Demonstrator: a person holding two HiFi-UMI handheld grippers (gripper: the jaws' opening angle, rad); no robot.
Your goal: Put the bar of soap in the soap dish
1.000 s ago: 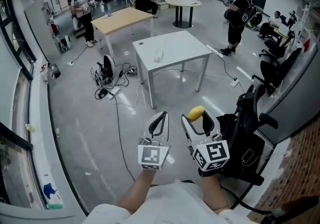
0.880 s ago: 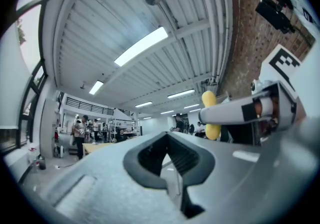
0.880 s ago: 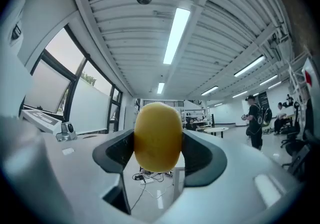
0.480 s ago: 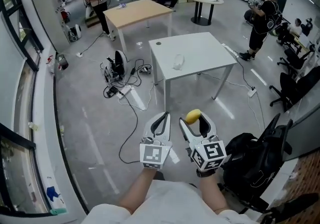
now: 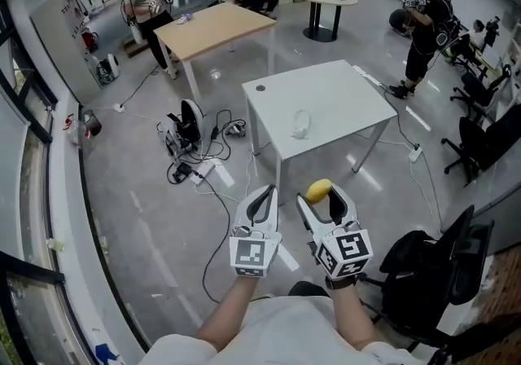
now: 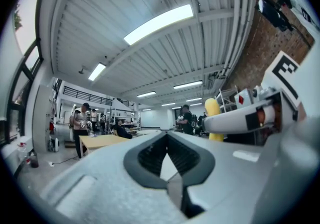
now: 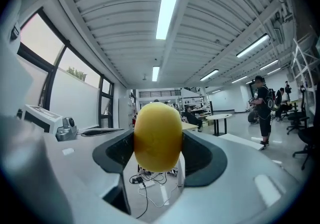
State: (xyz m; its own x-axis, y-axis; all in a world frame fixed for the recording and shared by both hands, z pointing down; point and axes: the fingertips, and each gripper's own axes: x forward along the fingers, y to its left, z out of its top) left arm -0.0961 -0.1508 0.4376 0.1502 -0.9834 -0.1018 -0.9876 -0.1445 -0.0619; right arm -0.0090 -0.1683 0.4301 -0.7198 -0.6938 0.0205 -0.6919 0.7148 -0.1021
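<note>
A: Large open workshop. Glossy grey floor, windows down the left wall. White bench mid-floor, wooden bench beyond it. Cables lie tangled on the floor beside the white one.
B: Anything on the white bench?
A: One small pale object toward its near side. Too small to identify.
B: The hand-held grippers?
A: Side by side over bare floor, well apart from the white bench. Left hand-held gripper: jaws together, nothing between. Right hand-held gripper: clamped on the yellow bar of soap, held at the jaw tips in the air.
B: People?
A: Several standing at the room's far side. Black chair at right.
</note>
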